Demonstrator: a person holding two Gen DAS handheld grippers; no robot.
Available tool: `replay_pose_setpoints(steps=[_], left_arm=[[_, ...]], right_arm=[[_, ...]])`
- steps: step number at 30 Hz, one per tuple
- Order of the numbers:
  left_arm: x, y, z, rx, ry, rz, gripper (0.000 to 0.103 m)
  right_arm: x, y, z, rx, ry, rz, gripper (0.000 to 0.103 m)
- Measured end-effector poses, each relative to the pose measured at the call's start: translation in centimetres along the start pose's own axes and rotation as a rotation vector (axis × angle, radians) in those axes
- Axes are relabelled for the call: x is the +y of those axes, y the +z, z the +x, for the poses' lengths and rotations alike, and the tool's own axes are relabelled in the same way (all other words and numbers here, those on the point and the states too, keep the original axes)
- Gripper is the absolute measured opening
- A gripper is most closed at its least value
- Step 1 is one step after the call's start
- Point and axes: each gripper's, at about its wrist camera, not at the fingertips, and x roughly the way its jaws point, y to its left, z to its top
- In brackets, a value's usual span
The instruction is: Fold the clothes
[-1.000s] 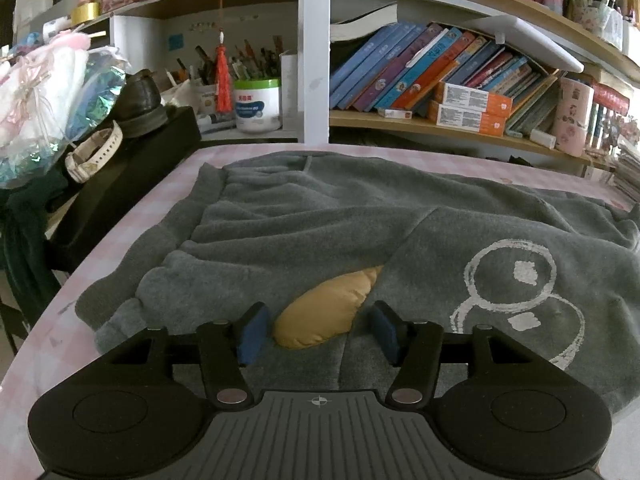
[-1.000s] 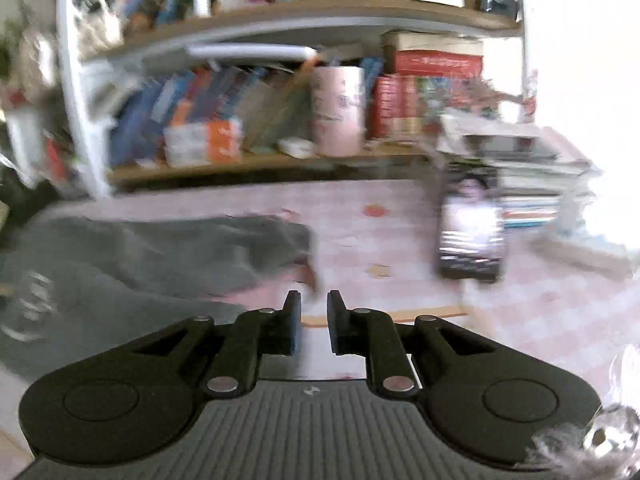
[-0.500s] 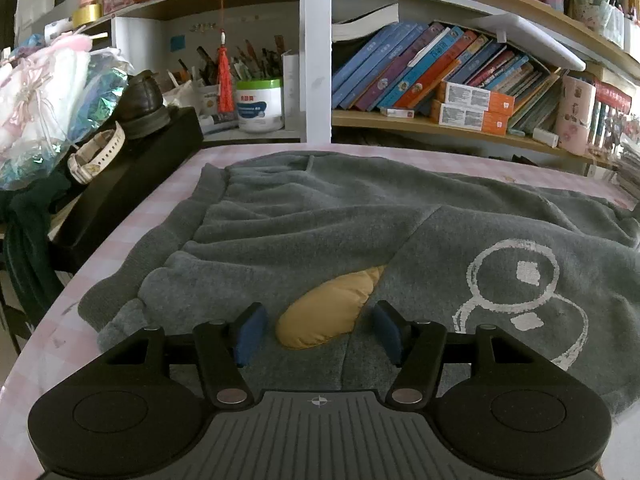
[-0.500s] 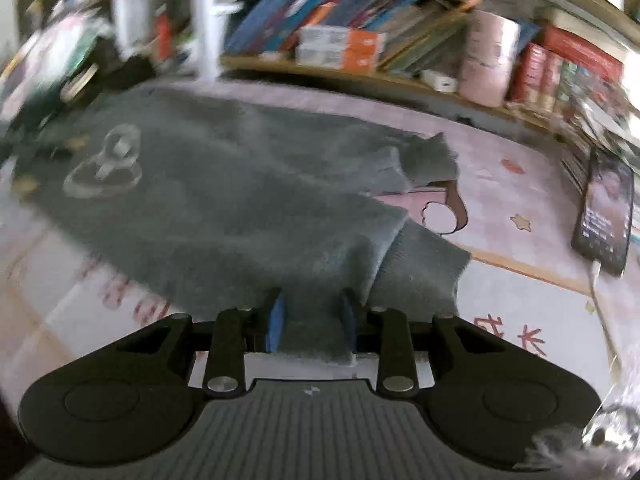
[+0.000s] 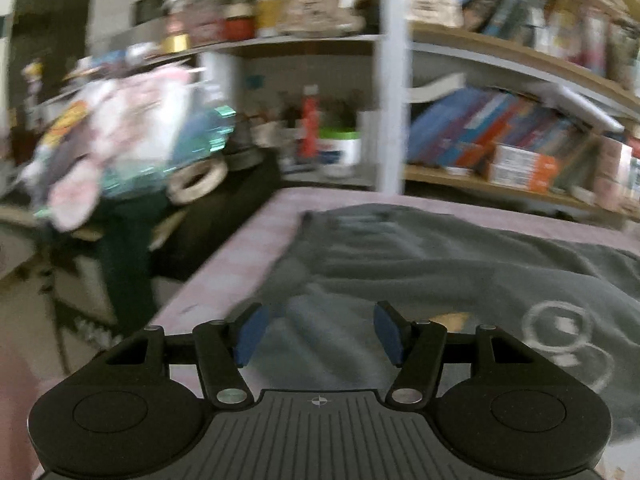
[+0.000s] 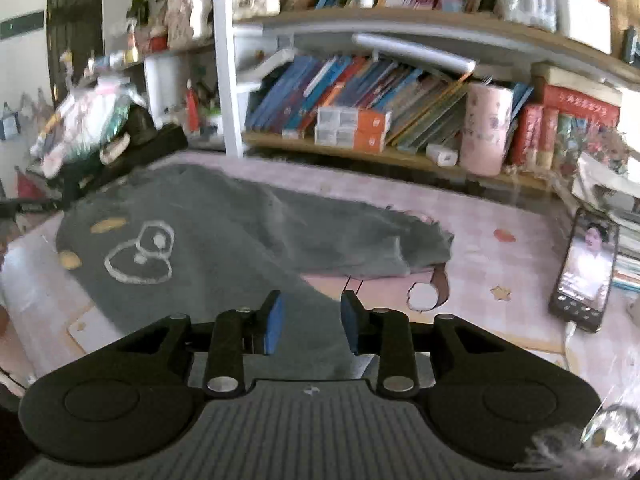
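A grey fleece garment with a white outline print and tan patches lies spread on the pink table; it also shows in the left wrist view. My left gripper is open over the garment's left end, a grey fold between its blue pads. My right gripper is partly open, with a strip of the garment's near edge running between its pads; I cannot tell whether they touch it.
A phone with a lit screen lies at the table's right. Bookshelves stand behind the table. A black box with a watch and a pile of bags crowd the left edge.
My left gripper swung left and tilted up, now over the garment's left end instead of the tan patch. My right gripper's jaws widened and the view drew back from the garment's edge.
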Motion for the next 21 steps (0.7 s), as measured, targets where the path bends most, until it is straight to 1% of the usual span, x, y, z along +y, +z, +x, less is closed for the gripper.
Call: replay_pose_setpoints(steps=[1,3,6,7,9,10,11,12,13,14,17,19,21], left_arm=[[0.5,-0.1,0.1,0.006,0.019,-0.015,0.06],[1.2,-0.4,0.3,0.02,0.03,-0.042,0.06],[2.3,-0.6,1.4,0.044,0.009,-0.121,0.06],[2.6,-0.5,2.1,0.056,0.0,-0.15,0.058],[3.2,-0.4,3.4,0.08,-0.017,-0.209,0.052],[3.3,-0.2,4.2,0.095,-0.021,-0.234,0.045],[3.4,0.0,5.1,0.111,-0.025,-0.259,0.041],[3.2,0.2,5.8,0.115,-0.042,-0.261,0.035],[2.9,0.5,6.4,0.117,-0.061,-0.26,0.022],[2.5,0.8,7.1,0.119,-0.08,-0.259,0.017],[1.6,1.7,9.0,0.118,-0.132,-0.261,0.012],[1.0,2.7,10.3,0.106,-0.158,-0.271,0.011],[0.8,3.4,11.6,0.104,-0.148,-0.285,0.009]], right_arm=[[0.1,-0.4,0.8,0.029,-0.01,-0.006,0.03],[0.0,-1.3,2.2,0.075,-0.043,-0.004,0.029],[-0.8,-2.8,3.2,0.123,-0.086,0.03,0.028],[-1.2,-3.0,3.3,0.129,-0.093,0.037,0.028],[-1.8,-3.3,3.4,0.141,-0.116,0.042,0.027],[-2.1,-3.4,3.6,0.15,-0.133,0.04,0.028],[-2.5,-3.6,3.8,0.158,-0.148,0.037,0.033],[-2.8,-3.7,3.9,0.161,-0.152,0.04,0.034],[-3.2,-3.6,4.1,0.162,-0.147,0.048,0.034],[-3.4,-3.5,4.3,0.162,-0.154,0.044,0.034],[-3.8,-2.5,6.0,0.155,-0.217,-0.012,0.033],[-4.2,-1.5,8.1,0.142,-0.292,-0.052,0.033],[-4.9,-0.4,10.4,0.131,-0.349,-0.066,0.033]])
